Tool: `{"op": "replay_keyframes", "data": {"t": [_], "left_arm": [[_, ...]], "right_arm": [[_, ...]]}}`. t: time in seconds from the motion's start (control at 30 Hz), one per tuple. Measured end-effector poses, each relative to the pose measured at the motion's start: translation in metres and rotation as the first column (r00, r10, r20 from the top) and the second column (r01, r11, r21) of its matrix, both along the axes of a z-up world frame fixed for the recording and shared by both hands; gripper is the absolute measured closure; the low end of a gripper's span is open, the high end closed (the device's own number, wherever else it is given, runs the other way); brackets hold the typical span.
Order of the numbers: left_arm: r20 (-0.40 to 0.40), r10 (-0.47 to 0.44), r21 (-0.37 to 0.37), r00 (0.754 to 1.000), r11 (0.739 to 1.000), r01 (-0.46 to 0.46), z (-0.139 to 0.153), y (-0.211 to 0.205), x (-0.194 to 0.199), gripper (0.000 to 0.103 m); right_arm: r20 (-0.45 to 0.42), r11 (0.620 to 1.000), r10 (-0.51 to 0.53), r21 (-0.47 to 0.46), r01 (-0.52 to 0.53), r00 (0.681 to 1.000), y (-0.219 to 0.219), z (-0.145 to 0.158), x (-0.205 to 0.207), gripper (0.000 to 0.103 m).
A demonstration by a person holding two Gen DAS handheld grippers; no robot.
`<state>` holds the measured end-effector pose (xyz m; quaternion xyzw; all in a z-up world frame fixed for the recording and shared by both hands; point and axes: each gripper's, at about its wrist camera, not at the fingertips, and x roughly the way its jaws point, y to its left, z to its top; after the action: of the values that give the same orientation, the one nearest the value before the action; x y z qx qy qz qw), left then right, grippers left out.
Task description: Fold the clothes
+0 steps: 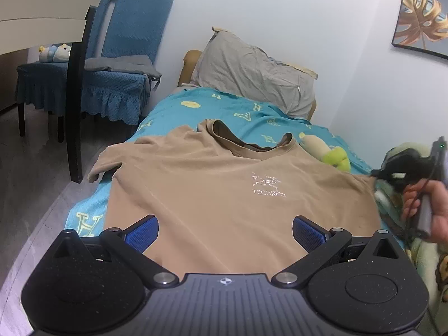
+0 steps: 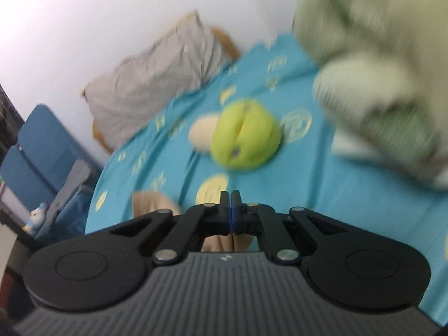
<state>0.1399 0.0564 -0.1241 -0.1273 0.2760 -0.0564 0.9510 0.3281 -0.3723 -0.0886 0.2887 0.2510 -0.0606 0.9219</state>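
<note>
The tan T-shirt (image 1: 212,190) is lying flat on the bed (image 1: 179,112), framed by the left gripper's (image 1: 225,231) open fingers. The right gripper's (image 2: 231,199) fingers are being held closed at its sleeve edge; whether cloth is caught cannot be told. A full pinch should be ensured before folding.

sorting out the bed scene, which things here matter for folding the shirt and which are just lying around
Part of the job:
tan t-shirt, spread flat on the bed
left gripper, open over the hem
right gripper, shut

Just lying about:
green plush toy
grey pillow
blue chairs
wall picture
</note>
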Motion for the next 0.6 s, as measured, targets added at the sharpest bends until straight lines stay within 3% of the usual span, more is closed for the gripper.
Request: {"op": "replay_keyframes", "data": {"t": [0.1,0.23,0.5,0.53,0.57,0.6], "left_arm": [[0.004,-0.001,0.016,1.0,1.0,0.001,0.001,-0.001,0.0,0.0],[0.011,0.005,0.027,1.0,1.0,-0.005,0.002,0.0,-0.003,0.0],[0.001,0.005,0.035,1.0,0.999,-0.005,0.001,-0.001,-0.004,0.0],[-0.001,0.003,0.036,1.0,0.999,-0.003,0.0,-0.001,-0.004,0.0],[-0.003,0.0,0.038,1.0,0.999,0.0,0.0,-0.002,-0.004,0.0],[-0.006,-0.003,0.041,1.0,0.999,0.003,-0.001,-0.002,-0.003,0.0]], "right_arm": [[0.075,0.999,-0.023,-0.031,0.026,0.997,-0.011,0.006,-0.013,0.1],[0.072,0.998,-0.053,-0.017,0.054,0.996,-0.03,0.003,-0.019,0.1],[-0.161,0.974,-0.001,0.224,0.037,0.987,-0.047,-0.048,-0.012,0.091],[-0.184,0.968,-0.001,0.247,0.048,0.983,-0.047,-0.055,-0.012,0.078],[-0.193,0.958,-0.008,0.279,0.063,0.981,-0.049,-0.062,-0.013,0.057],[-0.202,0.947,-0.015,0.311,0.079,0.979,-0.05,-0.069,-0.014,0.047]]}}
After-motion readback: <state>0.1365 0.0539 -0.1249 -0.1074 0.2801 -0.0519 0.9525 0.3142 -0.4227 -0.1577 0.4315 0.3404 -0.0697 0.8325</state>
